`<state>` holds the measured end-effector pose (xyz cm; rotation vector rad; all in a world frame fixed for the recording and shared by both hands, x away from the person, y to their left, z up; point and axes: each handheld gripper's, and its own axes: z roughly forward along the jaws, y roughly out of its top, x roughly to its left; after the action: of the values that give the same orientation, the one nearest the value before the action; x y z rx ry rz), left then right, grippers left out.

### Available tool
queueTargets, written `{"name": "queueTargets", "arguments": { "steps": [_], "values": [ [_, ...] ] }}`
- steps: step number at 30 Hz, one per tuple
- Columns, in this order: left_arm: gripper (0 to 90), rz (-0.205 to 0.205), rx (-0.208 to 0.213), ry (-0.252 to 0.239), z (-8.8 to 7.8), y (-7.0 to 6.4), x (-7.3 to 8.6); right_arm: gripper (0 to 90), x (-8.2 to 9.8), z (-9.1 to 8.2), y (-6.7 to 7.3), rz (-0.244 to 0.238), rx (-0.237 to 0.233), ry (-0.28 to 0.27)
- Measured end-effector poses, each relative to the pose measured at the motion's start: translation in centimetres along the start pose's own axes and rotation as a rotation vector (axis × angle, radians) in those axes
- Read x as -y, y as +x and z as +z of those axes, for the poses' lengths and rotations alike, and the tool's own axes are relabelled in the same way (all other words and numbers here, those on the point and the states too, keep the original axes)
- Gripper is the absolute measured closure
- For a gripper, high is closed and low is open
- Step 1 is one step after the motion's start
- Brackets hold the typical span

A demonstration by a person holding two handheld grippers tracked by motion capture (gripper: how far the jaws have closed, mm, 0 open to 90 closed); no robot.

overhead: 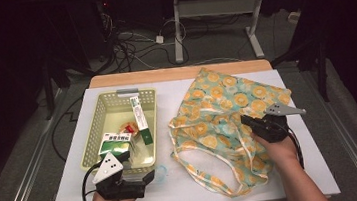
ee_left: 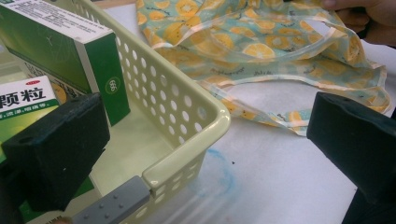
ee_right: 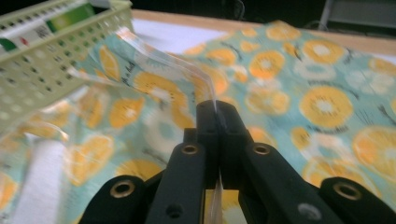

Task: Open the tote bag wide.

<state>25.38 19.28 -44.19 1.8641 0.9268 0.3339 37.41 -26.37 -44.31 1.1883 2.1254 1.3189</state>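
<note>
The left gripper (overhead: 147, 176) sits at the table's near edge, its jaws spread wide on either side of the near corner of the basket (ee_left: 187, 121), gripping nothing. In the basket stands a green box (ee_left: 60, 44). The right gripper (ee_right: 217, 112) is pressed together, pinching the clear strap (ee_right: 163, 60) of the orange-print bag (overhead: 228, 110), which lies flat just right of the basket.
</note>
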Motion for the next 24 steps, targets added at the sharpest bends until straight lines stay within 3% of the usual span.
{"name": "queueTargets", "arguments": {
  "steps": [9,16,20,24],
  "values": [
    [0.0,0.002,-0.008,0.016,0.3,0.2,0.2,90.0,1.7,0.6,-2.0,0.025,0.072,0.100],
    [0.0,0.004,-0.014,0.015,0.2,0.1,0.1,85.5,2.3,1.4,-2.4,0.045,0.066,0.159],
    [0.0,0.003,-0.018,0.014,0.2,0.1,0.1,78.1,2.6,1.7,-2.5,0.054,0.058,0.171],
    [0.0,0.005,-0.015,0.016,0.2,0.0,0.1,69.2,2.4,1.4,-2.6,0.070,0.045,0.141]
  ]
}}
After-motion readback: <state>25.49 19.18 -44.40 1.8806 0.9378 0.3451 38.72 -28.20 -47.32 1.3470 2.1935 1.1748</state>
